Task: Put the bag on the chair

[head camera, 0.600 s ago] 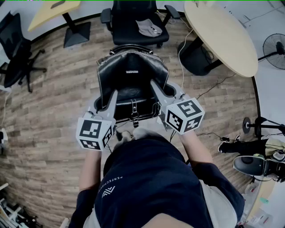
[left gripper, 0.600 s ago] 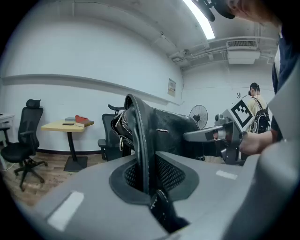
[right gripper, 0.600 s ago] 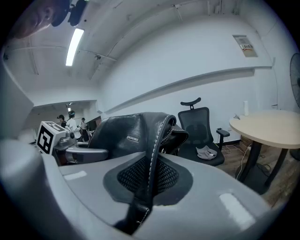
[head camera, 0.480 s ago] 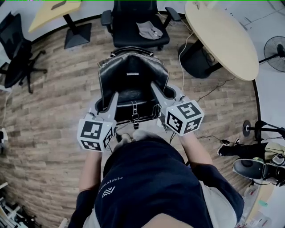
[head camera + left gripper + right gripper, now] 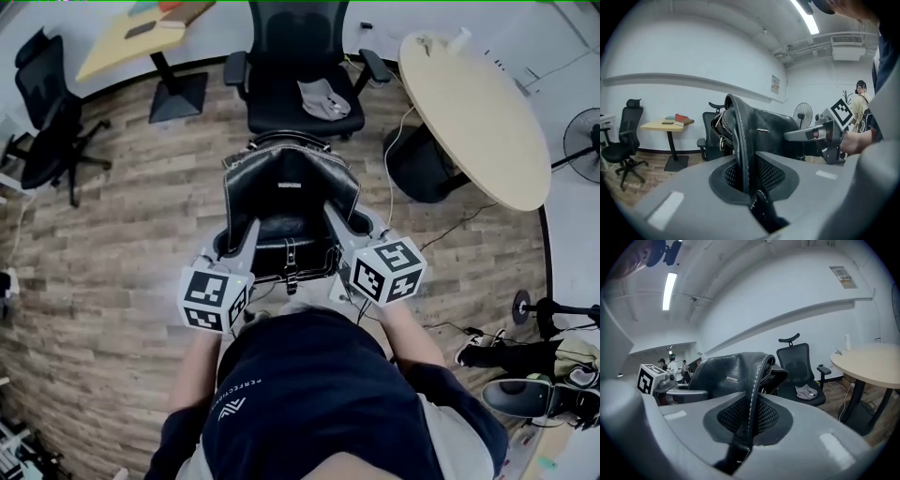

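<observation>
Left gripper (image 5: 247,231): jaws nearly together, mesh pads pinching the stitched left edge of the bag (image 5: 286,202), as the left gripper view shows. Right gripper (image 5: 331,212): same condition, nearly closed on the bag's right edge. Both point a little below level.

Bag: black leather with its mouth upward. It hangs in the air between the two grippers, just short of the chair (image 5: 272,108) and not yet on it.

Chair: black office type with armrests, its seat toward the person. A grey cloth (image 5: 323,97) lies on the seat, toward the picture's right.

Handling note (judgement): carry both grippers forward together at equal height, so the bag keeps level and neither edge slips from its pads. Clear the seat's front lip, then lower squarely onto the seat. Let the base take the weight before either grip is eased. Likely faults are the soft leather slumping once let go, or the bag landing half on the cloth and tilting.

Markings:
- Marker cubes (image 5: 214,298): black-and-white square patterns, no words.
- Person's dark top (image 5: 242,394): small white lettering beginning "PERFECT", the rest unreadable.
- Small metal plate (image 5: 288,185) on the bag's leather: lettering too small to read.
- Wall notice (image 5: 775,84): unreadable.
</observation>
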